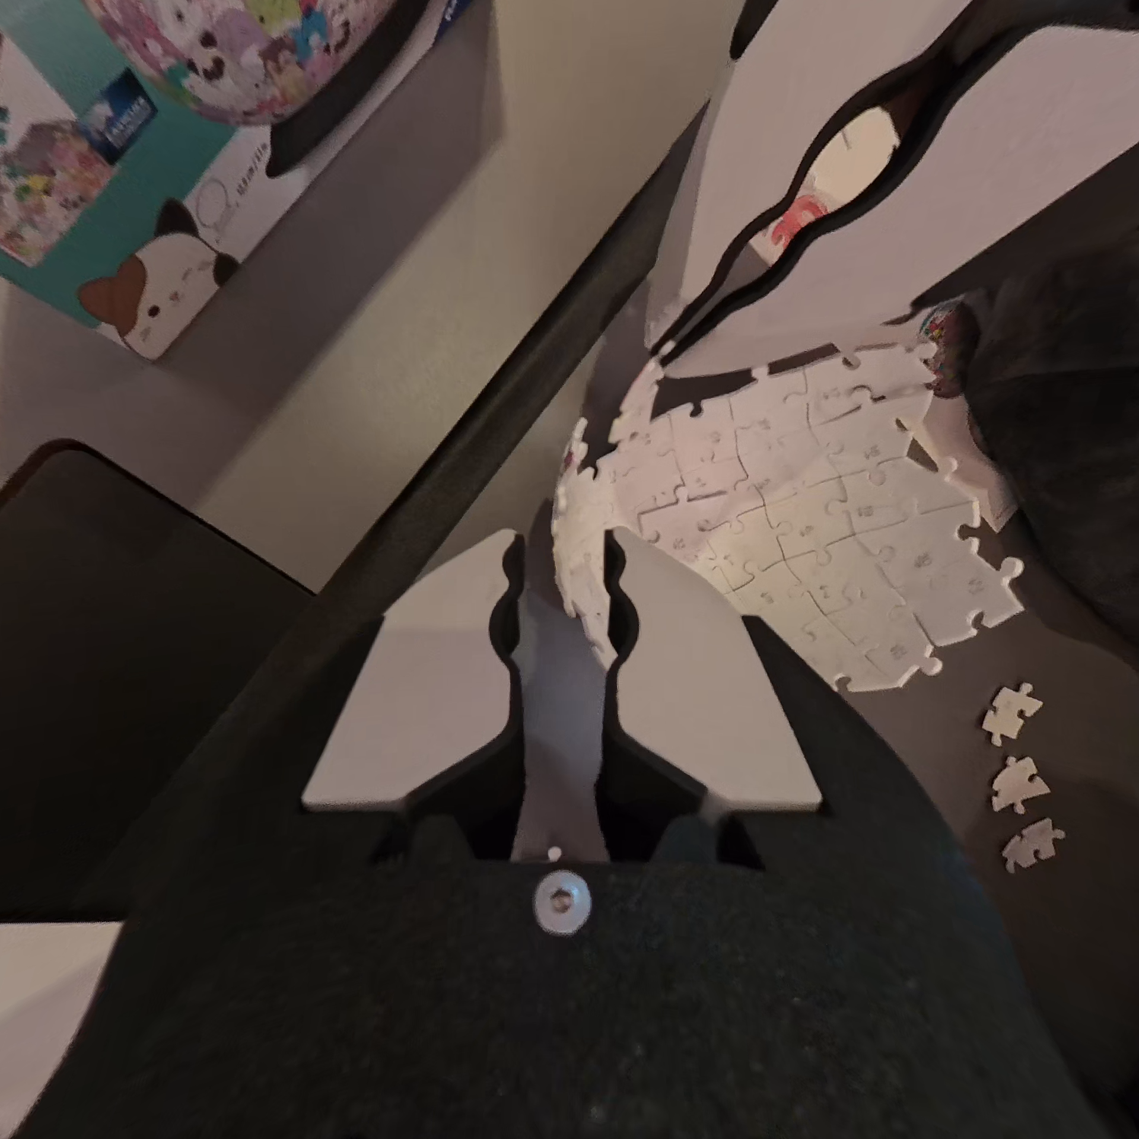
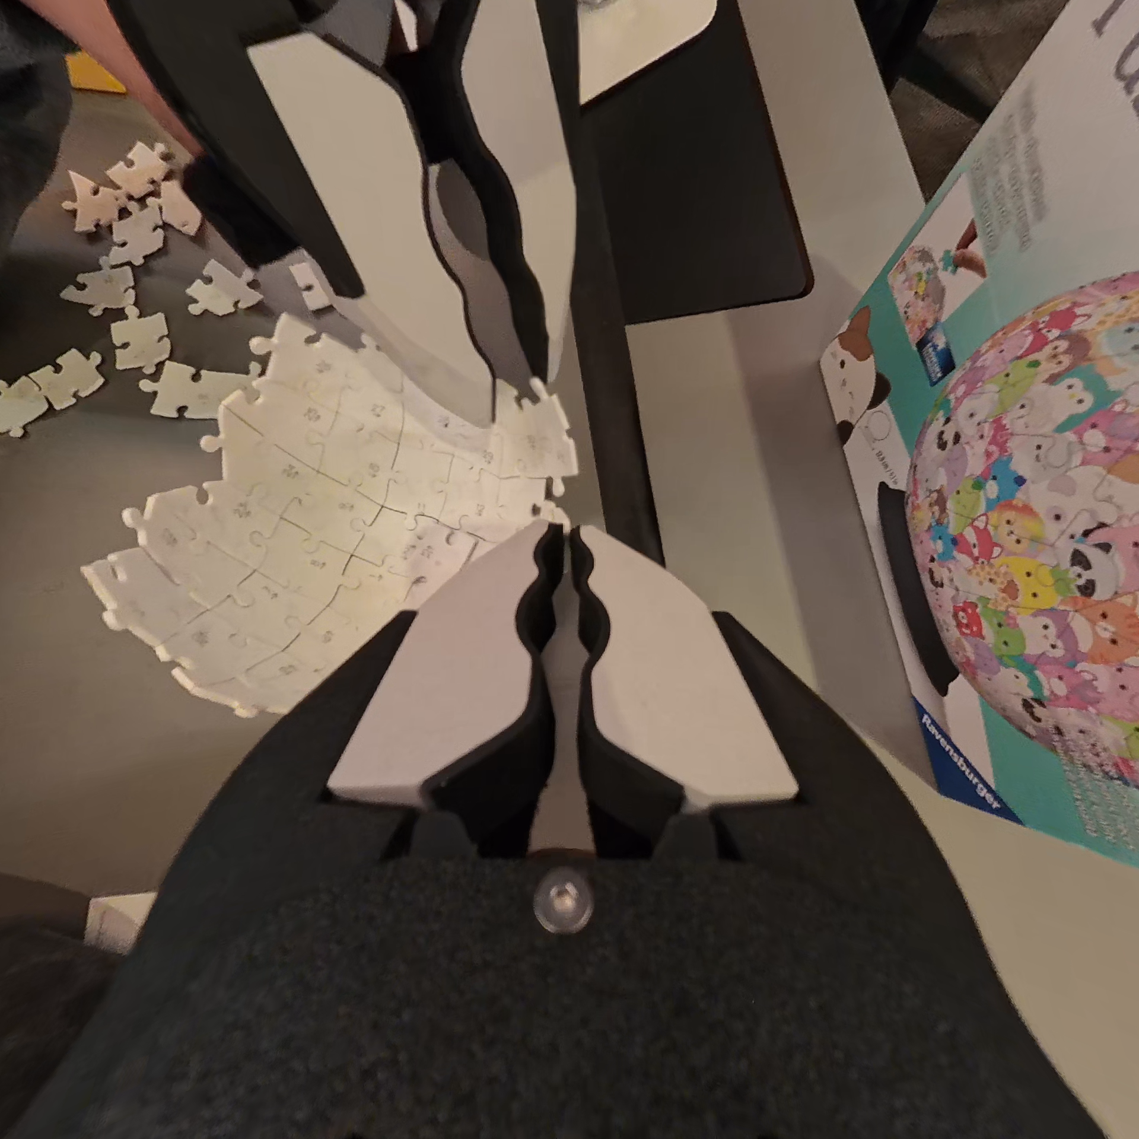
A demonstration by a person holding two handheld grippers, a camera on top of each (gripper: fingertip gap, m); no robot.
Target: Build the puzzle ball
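Curved part-built puzzle shell, white inner side up, sits on dark table btwn both grippers. Right gripper pinches shell's near-right rim; left gripper pinches its far rim. Loose pieces far left, puzzle box right.

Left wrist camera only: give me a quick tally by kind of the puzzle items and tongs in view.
Partly built white curved puzzle shell: 1
Loose white puzzle pieces: 3
Teal cardboard puzzle box: 1
Tongs: 2, left tongs and right tongs
Total: 7
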